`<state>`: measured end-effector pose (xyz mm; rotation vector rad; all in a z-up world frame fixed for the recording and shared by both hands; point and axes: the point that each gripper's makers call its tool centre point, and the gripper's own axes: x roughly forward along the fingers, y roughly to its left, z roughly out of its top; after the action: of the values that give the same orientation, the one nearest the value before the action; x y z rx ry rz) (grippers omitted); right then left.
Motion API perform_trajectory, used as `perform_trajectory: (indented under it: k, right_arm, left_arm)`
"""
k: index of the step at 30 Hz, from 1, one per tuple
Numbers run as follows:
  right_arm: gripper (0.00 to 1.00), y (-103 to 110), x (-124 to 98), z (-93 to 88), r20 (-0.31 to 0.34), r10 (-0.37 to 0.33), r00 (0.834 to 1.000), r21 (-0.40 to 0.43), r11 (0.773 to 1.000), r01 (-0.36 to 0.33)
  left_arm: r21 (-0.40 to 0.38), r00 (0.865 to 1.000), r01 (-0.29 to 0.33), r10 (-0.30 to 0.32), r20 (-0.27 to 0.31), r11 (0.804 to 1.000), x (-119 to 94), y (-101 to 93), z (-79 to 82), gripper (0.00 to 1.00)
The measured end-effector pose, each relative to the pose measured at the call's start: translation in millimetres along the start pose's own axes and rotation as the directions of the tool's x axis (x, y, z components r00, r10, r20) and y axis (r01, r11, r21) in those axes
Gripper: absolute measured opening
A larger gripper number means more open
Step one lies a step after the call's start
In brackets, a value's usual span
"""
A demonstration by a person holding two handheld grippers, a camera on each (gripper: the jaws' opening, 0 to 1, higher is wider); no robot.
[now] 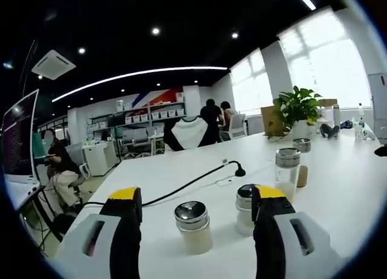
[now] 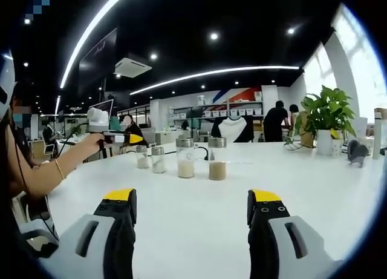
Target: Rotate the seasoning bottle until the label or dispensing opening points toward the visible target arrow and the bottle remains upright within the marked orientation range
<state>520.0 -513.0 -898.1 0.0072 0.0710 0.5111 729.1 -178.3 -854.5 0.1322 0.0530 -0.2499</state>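
Note:
Several seasoning bottles with steel lids stand upright on the white table (image 1: 338, 188). In the left gripper view a short bottle of pale powder (image 1: 193, 226) stands in the gap between my left gripper's (image 1: 196, 195) open jaws, clear of both. A second short bottle (image 1: 245, 207) is partly hidden by the right-hand jaw. Two taller bottles (image 1: 287, 170) (image 1: 301, 161) stand farther off. The right gripper view has the same bottles in a row (image 2: 142, 157) (image 2: 158, 159) (image 2: 185, 158) (image 2: 217, 158), with the left gripper (image 2: 124, 137) by the leftmost. My right gripper (image 2: 193, 197) is open over bare table, well short of them.
A black cable (image 1: 193, 182) runs across the table behind the bottles. A potted plant (image 1: 296, 106) stands at the far right. The person's arm (image 2: 48, 170) reaches in from the left. A monitor (image 1: 18, 140), chairs, shelves and other people are farther back.

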Motion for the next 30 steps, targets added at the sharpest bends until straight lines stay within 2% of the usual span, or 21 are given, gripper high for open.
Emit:
perform_trajectory:
  k: [9,16,21,26,30]
  right_arm:
    - [0.75,-3.4,0.3,0.1,-0.007,-0.016,1.000,0.000,1.000,0.016]
    - [0.75,-3.2,4.5,-0.8,-0.011,-0.014,1.000,0.003,1.000,0.014]
    - [0.74,-2.0,4.6,0.8,-0.007,-0.010,1.000,0.002,1.000,0.010]
    - [0.74,-4.2,4.2,-1.9,-0.015,-0.015,1.000,0.004,1.000,0.015]
    - [0.74,-4.7,5.0,-5.2,-0.023,-0.018,1.000,0.013,1.000,0.018]
  left_arm:
    - [-0.028,1.000,-0.002,0.002,-0.018,1.000,12.1,4.1,-11.6,0.78]
    - [-0.006,0.999,0.011,-0.011,-0.053,1.000,14.6,4.7,-25.1,0.77]
    - [-0.017,0.999,0.012,-0.013,-0.040,1.000,16.8,5.9,-25.9,0.75]
    - [-0.016,0.998,0.017,-0.018,-0.055,1.000,21.1,6.6,-35.9,0.71]
    - [-0.037,0.995,0.032,-0.035,-0.088,0.999,22.6,1.7,-53.4,0.69]
